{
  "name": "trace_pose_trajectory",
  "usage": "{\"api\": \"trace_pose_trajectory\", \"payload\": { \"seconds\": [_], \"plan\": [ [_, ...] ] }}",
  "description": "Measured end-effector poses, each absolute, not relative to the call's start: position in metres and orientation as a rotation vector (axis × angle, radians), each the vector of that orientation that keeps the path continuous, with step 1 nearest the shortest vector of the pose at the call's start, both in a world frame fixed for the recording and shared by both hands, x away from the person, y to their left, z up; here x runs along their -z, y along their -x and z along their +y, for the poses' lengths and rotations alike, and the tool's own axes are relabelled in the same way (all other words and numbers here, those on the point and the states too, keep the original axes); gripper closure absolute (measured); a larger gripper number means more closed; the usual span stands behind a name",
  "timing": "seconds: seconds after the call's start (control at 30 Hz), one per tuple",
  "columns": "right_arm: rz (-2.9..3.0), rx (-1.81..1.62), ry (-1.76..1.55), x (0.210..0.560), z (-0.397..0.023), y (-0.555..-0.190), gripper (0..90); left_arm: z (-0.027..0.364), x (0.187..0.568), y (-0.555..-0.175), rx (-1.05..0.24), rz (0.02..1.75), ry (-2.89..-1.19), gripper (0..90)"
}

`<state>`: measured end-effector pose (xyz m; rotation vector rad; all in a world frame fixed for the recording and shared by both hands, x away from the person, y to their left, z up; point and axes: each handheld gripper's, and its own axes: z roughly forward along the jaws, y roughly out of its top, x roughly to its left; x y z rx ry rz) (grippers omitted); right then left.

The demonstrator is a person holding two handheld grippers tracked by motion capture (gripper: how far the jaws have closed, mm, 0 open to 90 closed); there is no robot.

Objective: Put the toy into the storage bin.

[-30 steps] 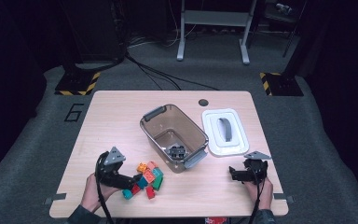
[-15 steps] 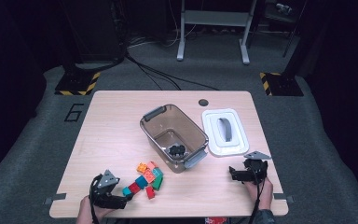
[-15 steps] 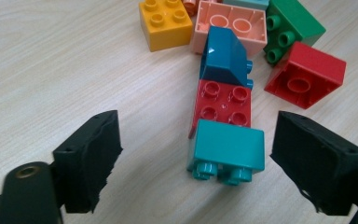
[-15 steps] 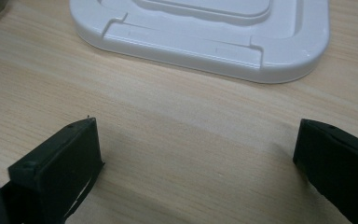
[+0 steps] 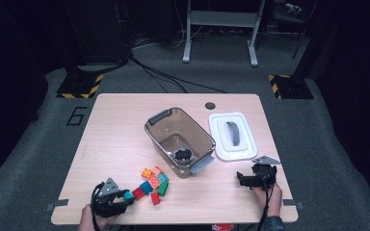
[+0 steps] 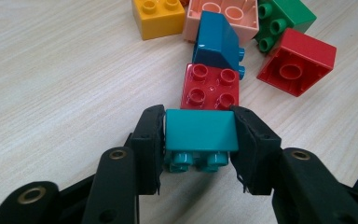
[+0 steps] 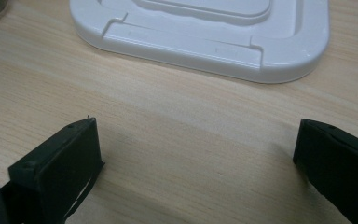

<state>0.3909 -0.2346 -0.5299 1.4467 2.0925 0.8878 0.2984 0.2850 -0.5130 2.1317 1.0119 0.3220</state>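
My left gripper (image 6: 199, 117) lies low on the table with its jaws just closed onto a teal brick (image 6: 200, 130), pads pressing on both of its sides. In the high view the left gripper (image 5: 126, 196) is at the front left, at the left end of the brick pile (image 5: 153, 183). Just beyond the teal brick lie a red brick (image 6: 209, 86) and a blue sloped brick (image 6: 216, 42). My right gripper (image 5: 241, 179) rests at the front right, open, with bare wood between its jaws (image 7: 198, 135).
A clear brown bin (image 5: 161, 120) stands mid-table with a small black object (image 5: 182, 155) inside. Its white lid (image 5: 231, 136) lies flat to the right, just beyond my right gripper (image 7: 205, 28). Yellow (image 6: 158, 16), pink (image 6: 221, 16), green (image 6: 284, 16) and red (image 6: 296, 60) bricks lie farther off.
The left hand has dropped and drawn back toward the table's front edge, ending at the left end of the brick pile. The right hand has stayed put.
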Motion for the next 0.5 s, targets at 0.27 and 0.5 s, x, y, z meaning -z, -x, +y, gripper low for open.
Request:
{"api": "trace_pose_trajectory", "payload": {
  "seconds": [0.27, 0.5],
  "plan": [
    [2.093, -0.888, -1.447, 0.530, -0.235, -0.391, 0.0, 0.290, 0.509, -0.298, -0.324, 1.015, -2.109, 59.1],
    [2.092, -0.888, -1.447, 0.530, -0.235, -0.391, 0.0, 0.291, 0.502, -0.303, -0.316, 1.020, -2.105, 59.2]
  ]
}}
